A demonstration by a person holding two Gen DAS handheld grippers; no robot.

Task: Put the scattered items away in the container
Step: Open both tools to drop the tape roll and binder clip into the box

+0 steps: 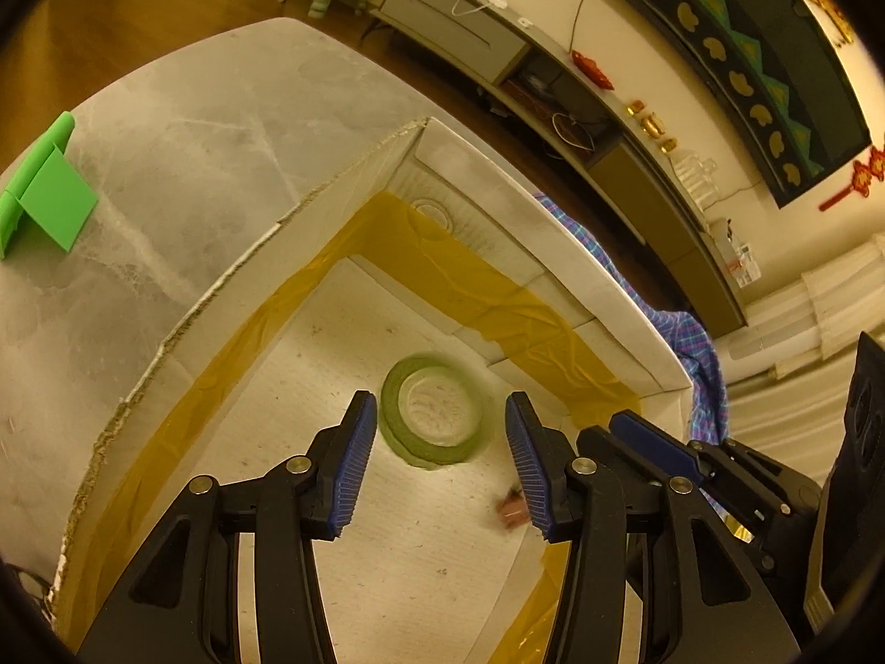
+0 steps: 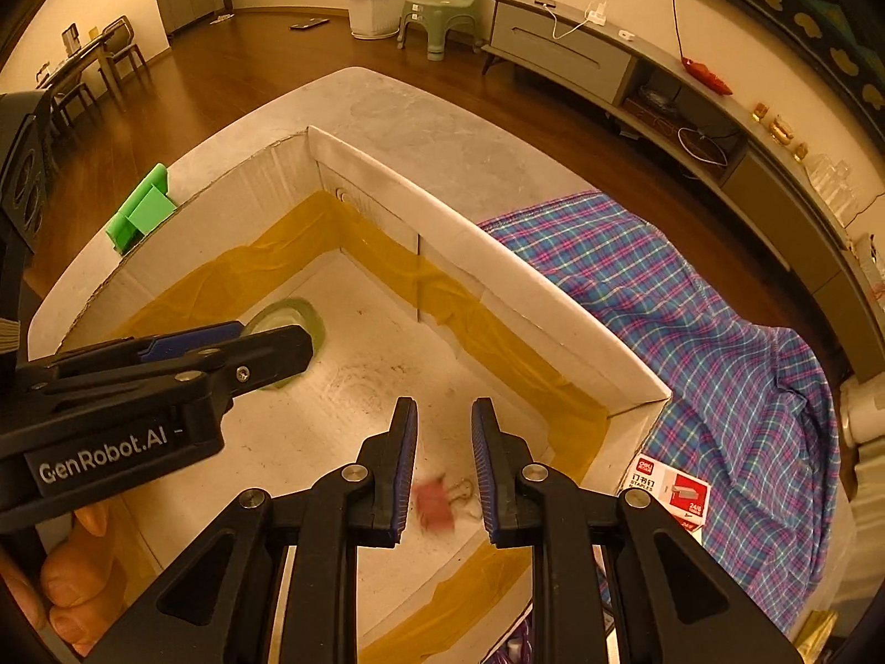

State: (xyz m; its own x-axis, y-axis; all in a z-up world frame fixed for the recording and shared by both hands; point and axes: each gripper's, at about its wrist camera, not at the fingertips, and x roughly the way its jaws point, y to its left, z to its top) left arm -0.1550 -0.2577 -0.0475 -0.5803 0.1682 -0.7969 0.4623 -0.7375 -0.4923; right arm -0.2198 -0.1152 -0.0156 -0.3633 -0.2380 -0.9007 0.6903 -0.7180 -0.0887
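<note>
A white cardboard box point(image 1: 531, 227) with yellow tape along its inner walls stands on the table; it also shows in the right wrist view point(image 2: 498, 254). A green tape roll point(image 1: 434, 412) lies on the box floor, partly hidden in the right wrist view point(image 2: 301, 315). A pink binder clip point(image 2: 434, 503), blurred, is in the box below my right gripper point(image 2: 442, 465); it also shows in the left wrist view point(image 1: 511, 506). My left gripper point(image 1: 440, 459) is open and empty above the roll. My right gripper is open with nothing between its pads.
A green plastic stand point(image 1: 44, 193) sits on the table left of the box, also in the right wrist view point(image 2: 141, 213). A plaid cloth point(image 2: 691, 299) lies right of the box, with a staples box point(image 2: 672, 489) on it. A TV cabinet point(image 2: 608, 66) stands beyond.
</note>
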